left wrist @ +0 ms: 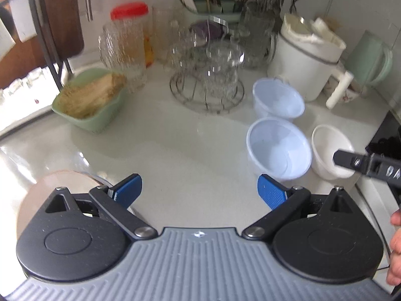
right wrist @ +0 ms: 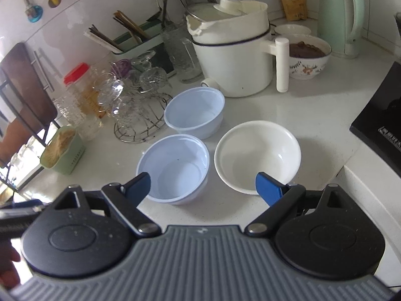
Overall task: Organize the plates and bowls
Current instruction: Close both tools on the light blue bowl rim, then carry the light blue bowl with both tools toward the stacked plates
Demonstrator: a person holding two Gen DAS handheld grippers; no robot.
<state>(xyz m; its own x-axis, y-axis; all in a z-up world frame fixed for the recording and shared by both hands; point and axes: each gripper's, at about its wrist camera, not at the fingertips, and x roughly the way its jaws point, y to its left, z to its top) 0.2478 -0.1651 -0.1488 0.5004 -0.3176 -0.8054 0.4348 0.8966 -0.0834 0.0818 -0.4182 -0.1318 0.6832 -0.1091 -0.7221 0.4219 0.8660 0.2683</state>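
Observation:
Two pale blue plastic bowls stand on the white counter: a near one [right wrist: 175, 168] [left wrist: 279, 150] and a far one [right wrist: 195, 111] [left wrist: 278, 99]. A white bowl [right wrist: 258, 155] [left wrist: 330, 150] sits right of the near blue one. My right gripper [right wrist: 203, 188] is open and empty, just above and before the near blue bowl and the white bowl. Its finger [left wrist: 351, 161] shows over the white bowl in the left wrist view. My left gripper [left wrist: 199, 190] is open and empty over bare counter, left of the bowls. A pinkish plate [left wrist: 47, 188] lies under its left side.
A wire rack of glass cups [left wrist: 208, 75] and glass jars [left wrist: 122, 50] stand behind. A green box of food [left wrist: 90, 100] is at left. A white pot with handle [right wrist: 235, 57], a flowered bowl of dark food [right wrist: 308, 57], a green kettle [right wrist: 340, 15] and a black cooktop [right wrist: 381, 115] are at right.

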